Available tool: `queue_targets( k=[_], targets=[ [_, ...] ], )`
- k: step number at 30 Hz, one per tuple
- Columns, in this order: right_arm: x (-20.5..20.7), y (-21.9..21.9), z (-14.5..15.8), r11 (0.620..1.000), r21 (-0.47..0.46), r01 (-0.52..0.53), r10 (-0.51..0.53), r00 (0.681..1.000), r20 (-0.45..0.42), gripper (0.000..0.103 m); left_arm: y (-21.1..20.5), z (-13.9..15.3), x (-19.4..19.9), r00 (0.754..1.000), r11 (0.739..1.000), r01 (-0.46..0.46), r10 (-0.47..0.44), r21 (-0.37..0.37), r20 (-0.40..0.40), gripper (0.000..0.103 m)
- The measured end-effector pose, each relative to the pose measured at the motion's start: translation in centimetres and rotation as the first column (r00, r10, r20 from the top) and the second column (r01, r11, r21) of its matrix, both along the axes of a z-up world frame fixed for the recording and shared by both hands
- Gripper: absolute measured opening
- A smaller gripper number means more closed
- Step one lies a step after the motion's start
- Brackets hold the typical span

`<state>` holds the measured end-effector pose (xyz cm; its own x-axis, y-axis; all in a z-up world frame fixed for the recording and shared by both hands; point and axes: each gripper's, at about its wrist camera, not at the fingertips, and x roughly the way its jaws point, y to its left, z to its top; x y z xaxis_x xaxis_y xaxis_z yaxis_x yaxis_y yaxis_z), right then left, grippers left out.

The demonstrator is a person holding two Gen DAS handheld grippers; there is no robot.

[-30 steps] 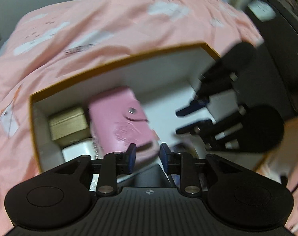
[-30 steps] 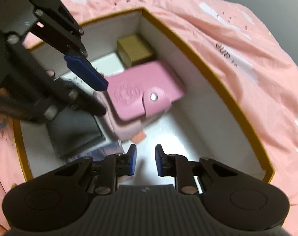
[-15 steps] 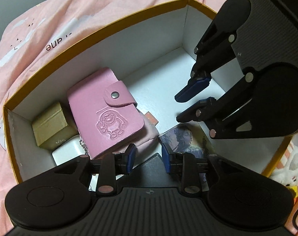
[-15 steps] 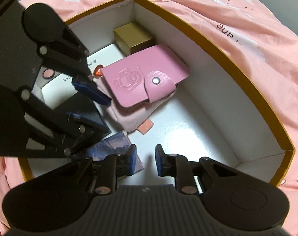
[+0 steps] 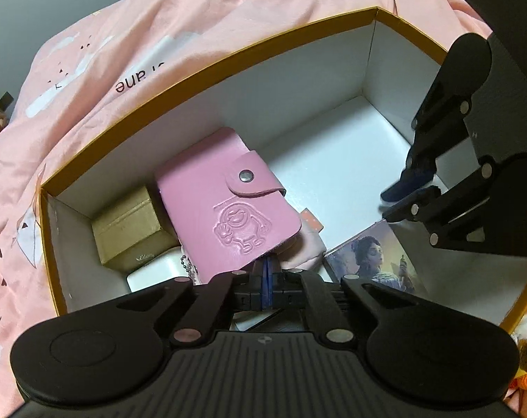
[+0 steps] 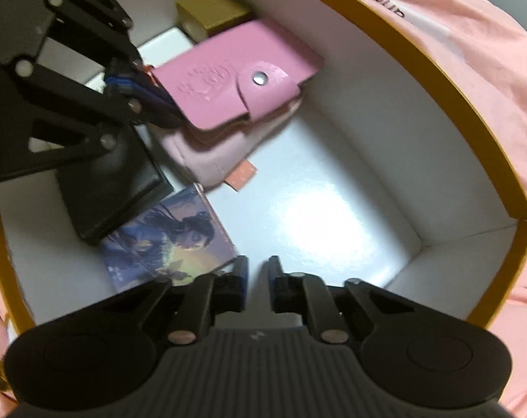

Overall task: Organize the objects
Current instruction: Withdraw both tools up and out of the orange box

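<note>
Left gripper (image 5: 266, 278) is clenching, blue pads meeting at the pink wallet's (image 5: 225, 205) near edge; right gripper (image 6: 258, 278) is showing a gap — empty. Wallet is lying in the box (image 5: 207, 66) — light, soft, slick; its edge suits gripping.

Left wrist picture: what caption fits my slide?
Shut left gripper at the pink snap-button wallet inside a gold-rimmed white box.
</note>
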<state>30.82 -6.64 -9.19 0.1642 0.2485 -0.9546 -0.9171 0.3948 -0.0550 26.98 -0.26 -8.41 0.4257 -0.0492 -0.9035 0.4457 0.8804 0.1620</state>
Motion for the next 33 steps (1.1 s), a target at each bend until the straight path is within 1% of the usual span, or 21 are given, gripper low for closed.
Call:
queue_targets(
  k=[1, 3, 6, 8, 12, 13, 15, 19, 22, 25, 27, 28, 29, 31, 33],
  targets=[
    [0.0, 0.1, 0.0, 1.0, 0.014, -0.001, 0.002, 1.0, -0.01, 0.003, 0.0, 0.0, 0.0, 1.0, 1.0, -0.002, 0.002, -0.003, 0.0, 0.006],
    [0.0, 0.2, 0.0, 1.0, 0.027, -0.002, 0.003, 1.0, -0.023, 0.0, 0.0, 0.2, -0.4, 1.0, 1.0, -0.004, 0.004, -0.004, -0.002, 0.006],
    [-0.1, 0.5, 0.3, 0.999, 0.047, -0.011, 0.012, 1.0, -0.029, 0.0, 0.1, 0.3, 0.1, 1.0, 1.0, -0.01, 0.01, -0.01, -0.007, 0.006],
    [-0.1, 0.7, 0.1, 0.999, 0.037, -0.011, 0.012, 1.0, -0.027, 0.0, 0.0, 0.4, 0.2, 1.0, 1.0, -0.015, 0.015, -0.016, -0.009, 0.006],
    [0.0, 0.7, -0.3, 1.0, 0.026, 0.004, -0.003, 0.999, -0.049, 0.0, 0.1, 0.5, 0.0, 1.0, 1.0, -0.015, 0.015, -0.026, -0.003, 0.006],
    [-0.1, 0.7, -0.3, 1.0, 0.026, 0.004, -0.003, 0.999, -0.043, 0.0, 0.1, 0.6, -0.2, 1.0, 0.999, -0.009, 0.009, -0.031, 0.0, 0.007],
    [-0.4, 0.6, -0.1, 1.0, 0.023, 0.005, -0.004, 1.0, -0.017, 0.0, 0.2, 0.9, -0.4, 1.0, 0.999, -0.011, 0.011, -0.043, 0.001, 0.016],
    [-1.2, 0.0, 1.1, 0.999, 0.041, 0.024, -0.025, 1.0, 0.011, 0.005, 0.4, 2.1, -1.5, 1.0, 0.997, -0.017, 0.018, -0.071, 0.01, 0.019],
    [-2.1, -0.9, 2.9, 0.995, 0.085, 0.054, -0.057, 0.998, 0.036, 0.007, 0.7, 3.7, -2.7, 0.998, 0.992, -0.045, 0.049, -0.116, 0.028, 0.023],
    [-3.3, -2.4, 5.1, 0.984, 0.156, 0.088, -0.099, 0.993, 0.06, 0.007, 0.9, 5.6, -4.4, 0.994, 0.983, -0.071, 0.084, -0.17, 0.068, 0.027],
    [-4.1, -3.6, 6.4, 0.974, 0.202, 0.107, -0.126, 0.988, 0.085, 0.011, 0.9, 6.8, -6.2, 0.989, 0.972, -0.086, 0.11, -0.216, 0.1, 0.03],
    [-5.0, -4.0, 7.1, 0.967, 0.224, 0.12, -0.147, 0.984, 0.105, 0.015, 0.8, 7.3, -7.1, 0.986, 0.966, -0.091, 0.121, -0.241, 0.112, 0.03],
    [-5.8, -4.5, 7.8, 0.96, 0.247, 0.131, -0.165, 0.979, 0.121, 0.024, 0.7, 7.8, -8.2, 0.983, 0.958, -0.101, 0.138, -0.268, 0.122, 0.03],
    [-7.3, -5.9, 8.6, 0.943, 0.299, 0.148, -0.199, 0.969, 0.146, 0.033, 0.4, 8.5, -10.2, 0.975, 0.936, -0.125, 0.178, -0.328, 0.136, 0.03],
    [-8.9, -7.2, 9.6, 0.924, 0.345, 0.166, -0.235, 0.957, 0.168, 0.033, -0.1, 8.7, -12.1, 0.97, 0.913, -0.14, 0.204, -0.383, 0.132, 0.03]
  ],
)
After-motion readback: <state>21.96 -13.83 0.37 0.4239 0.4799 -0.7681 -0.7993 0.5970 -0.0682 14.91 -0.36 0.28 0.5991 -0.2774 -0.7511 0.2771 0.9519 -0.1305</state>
